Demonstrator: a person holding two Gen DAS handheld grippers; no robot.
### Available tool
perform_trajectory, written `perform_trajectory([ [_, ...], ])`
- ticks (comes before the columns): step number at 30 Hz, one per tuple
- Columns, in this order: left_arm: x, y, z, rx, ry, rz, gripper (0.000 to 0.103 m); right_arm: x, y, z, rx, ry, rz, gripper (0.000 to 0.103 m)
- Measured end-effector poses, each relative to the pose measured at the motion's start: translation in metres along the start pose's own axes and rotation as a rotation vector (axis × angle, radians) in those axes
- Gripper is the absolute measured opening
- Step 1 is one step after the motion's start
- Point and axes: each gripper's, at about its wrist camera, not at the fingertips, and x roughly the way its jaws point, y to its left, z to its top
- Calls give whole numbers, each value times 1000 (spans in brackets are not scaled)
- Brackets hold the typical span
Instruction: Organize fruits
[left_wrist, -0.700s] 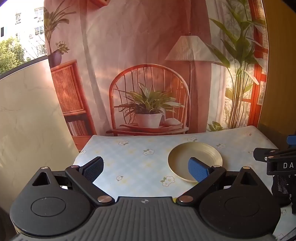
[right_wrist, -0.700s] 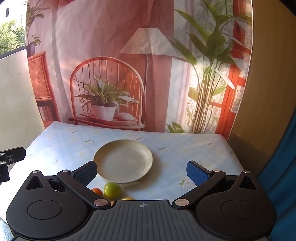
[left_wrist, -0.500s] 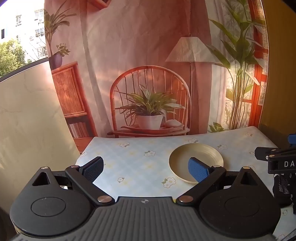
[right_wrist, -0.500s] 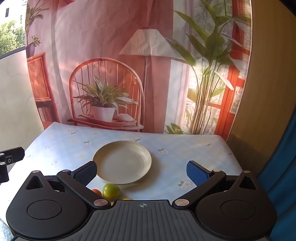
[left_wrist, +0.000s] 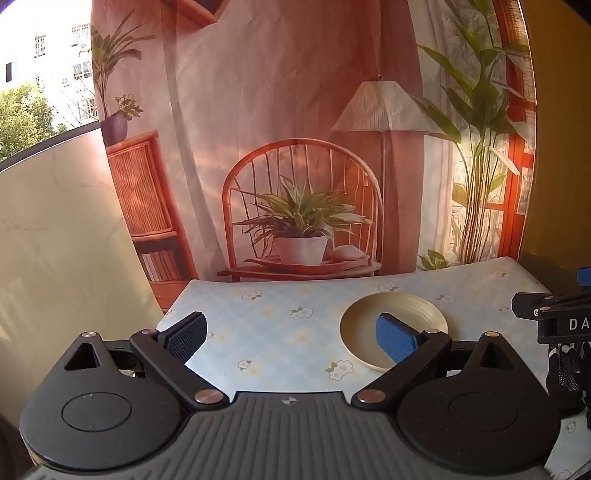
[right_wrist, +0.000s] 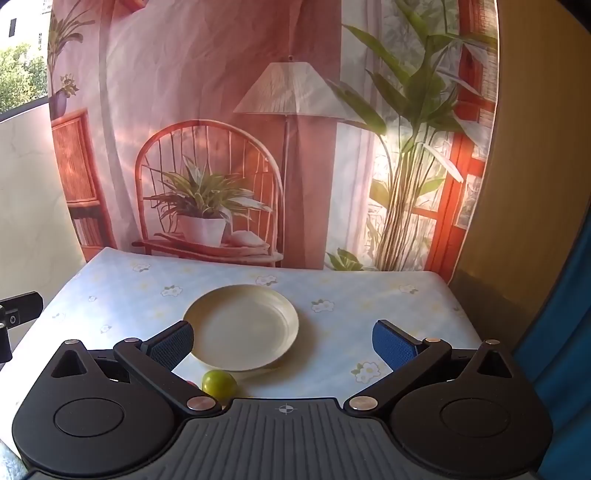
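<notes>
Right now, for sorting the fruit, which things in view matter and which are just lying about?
For the job:
- round cream plate, nothing on it
- small green fruit just in front of the plate
- red fruit, mostly hidden
- open right gripper
- open left gripper

Just there:
- flower-print blue tablecloth
- printed room backdrop

green fruit (right_wrist: 218, 383) touching plate (right_wrist: 284, 314) front rim
</notes>
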Motion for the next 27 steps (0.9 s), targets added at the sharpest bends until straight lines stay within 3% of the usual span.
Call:
perform_trajectory([
  [27, -4, 3, 0, -6, -13, 4, 99, -4, -4, -4, 9, -11, 0, 103],
])
